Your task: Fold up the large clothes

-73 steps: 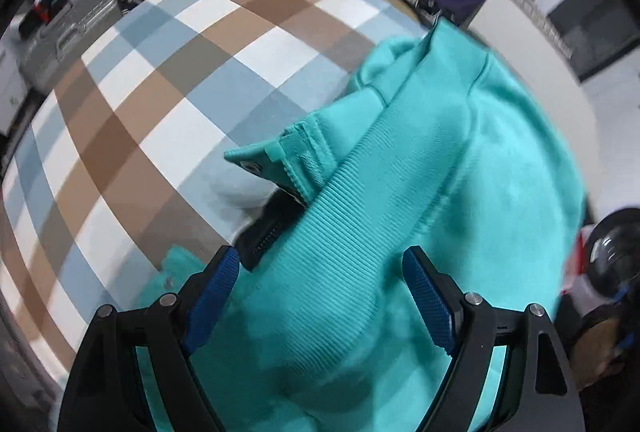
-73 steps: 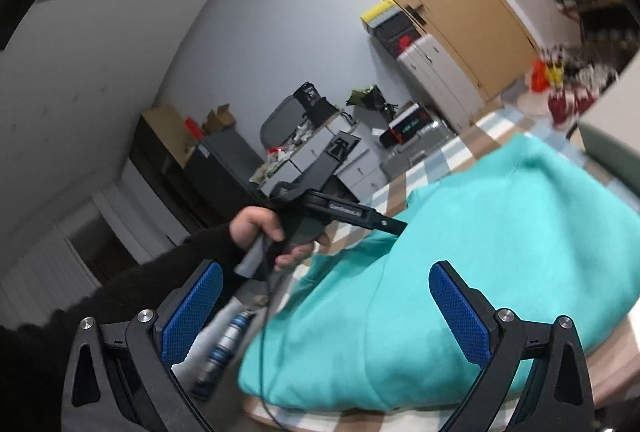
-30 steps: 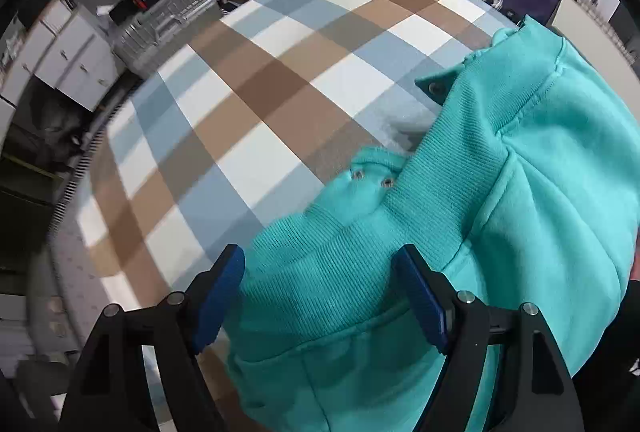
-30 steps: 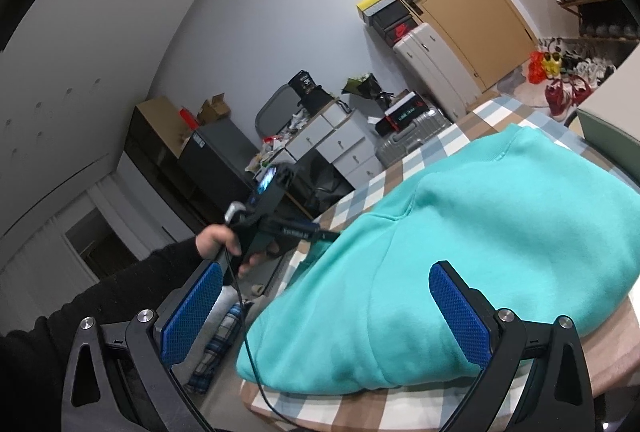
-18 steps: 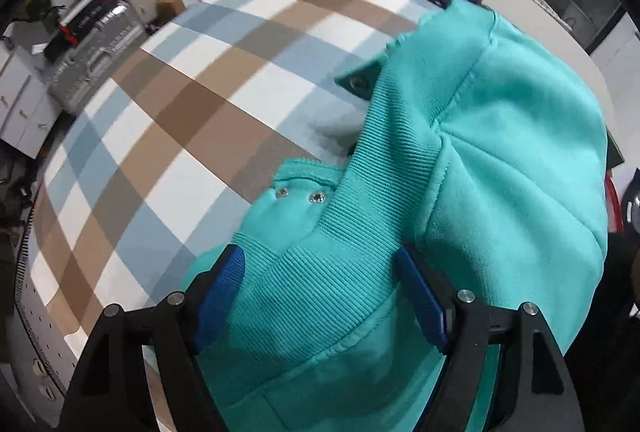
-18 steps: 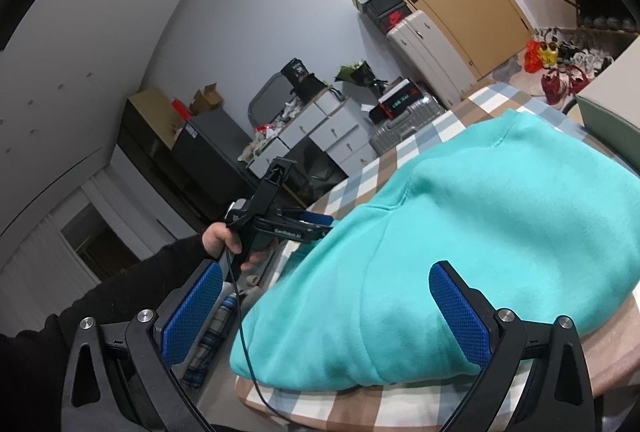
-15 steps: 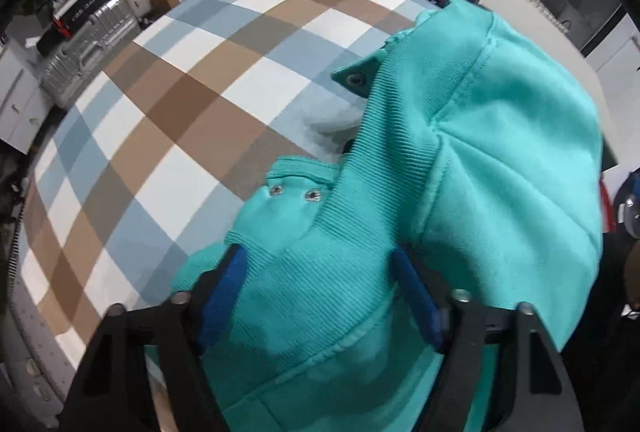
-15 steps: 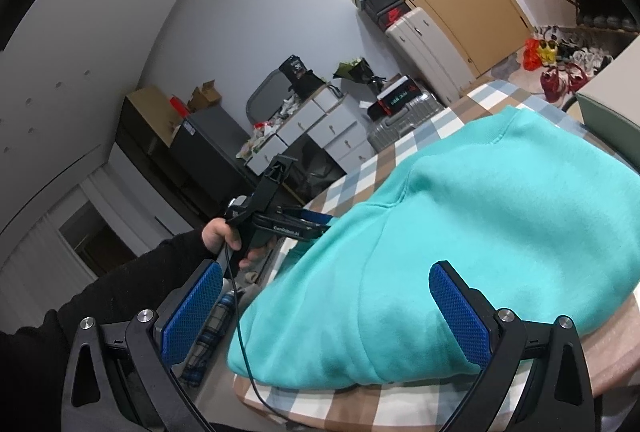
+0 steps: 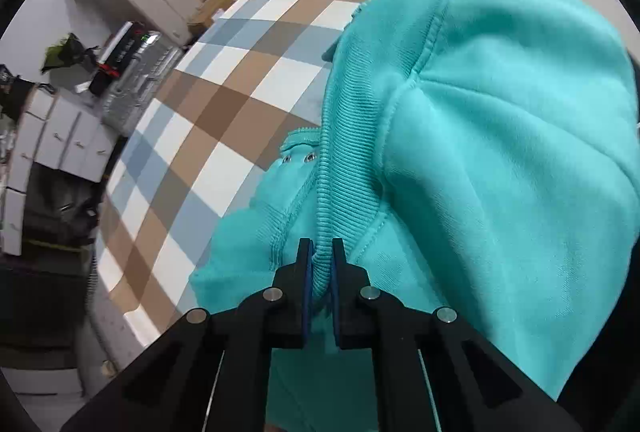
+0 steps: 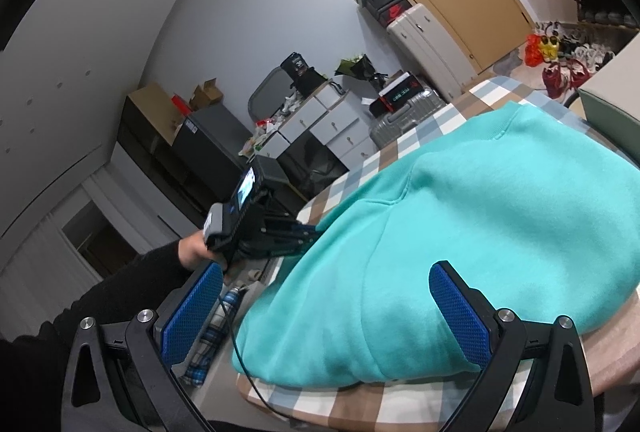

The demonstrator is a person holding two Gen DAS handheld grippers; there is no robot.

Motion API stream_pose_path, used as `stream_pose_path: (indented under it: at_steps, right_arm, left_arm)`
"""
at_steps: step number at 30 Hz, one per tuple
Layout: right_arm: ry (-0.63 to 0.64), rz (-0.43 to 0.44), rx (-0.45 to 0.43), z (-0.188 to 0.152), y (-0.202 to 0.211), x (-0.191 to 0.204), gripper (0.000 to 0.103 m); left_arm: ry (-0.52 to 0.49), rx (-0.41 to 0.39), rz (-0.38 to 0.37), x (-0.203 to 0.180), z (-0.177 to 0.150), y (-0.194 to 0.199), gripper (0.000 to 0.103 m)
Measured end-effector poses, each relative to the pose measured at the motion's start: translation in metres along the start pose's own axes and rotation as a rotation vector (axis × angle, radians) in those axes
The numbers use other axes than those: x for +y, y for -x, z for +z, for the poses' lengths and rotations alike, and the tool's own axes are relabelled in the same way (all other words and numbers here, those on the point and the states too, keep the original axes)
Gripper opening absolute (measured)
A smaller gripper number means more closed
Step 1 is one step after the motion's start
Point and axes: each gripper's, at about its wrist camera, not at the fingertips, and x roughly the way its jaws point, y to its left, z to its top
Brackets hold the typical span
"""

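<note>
Turquoise sweatshirt [image 9: 500, 136] lies bunched on the checked tablecloth [image 9: 224, 104].

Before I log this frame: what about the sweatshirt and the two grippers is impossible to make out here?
- Sweatshirt sleeves: neither view shows them; its own bunched body covers them.
- Its lower part, left wrist view: hidden behind the left gripper, which is shut on the ribbed band.
- Left gripper's fingertips, right wrist view: buried behind the fabric.
- Right gripper: open, but whether it touches the fabric is unclear.
- Table under the sweatshirt: covered.

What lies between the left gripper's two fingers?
A fold of the sweatshirt's ribbed hem, pinched in the left gripper; the left wrist view shows it.
</note>
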Motion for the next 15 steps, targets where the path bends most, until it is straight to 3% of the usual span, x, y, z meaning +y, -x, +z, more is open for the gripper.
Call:
stream_pose_path:
  at_steps: [5, 10, 15]
  right_arm:
    - [-0.018, 0.0, 0.003, -0.001, 0.002, -0.003, 0.103]
    - [-0.043, 0.0, -0.007, 0.001, 0.005, -0.007, 0.103]
    - [-0.055, -0.002, -0.007, 0.0, 0.007, -0.01, 0.103]
  left_arm:
    - [0.096, -0.01, 0.157, 0.018, 0.006, 0.007, 0.001]
    - [0.195, 0.014, 0.222, 0.048, 0.014, 0.003, 0.001]
    - [0.226, 0.075, 0.183, 0.058, 0.003, -0.03, 0.005]
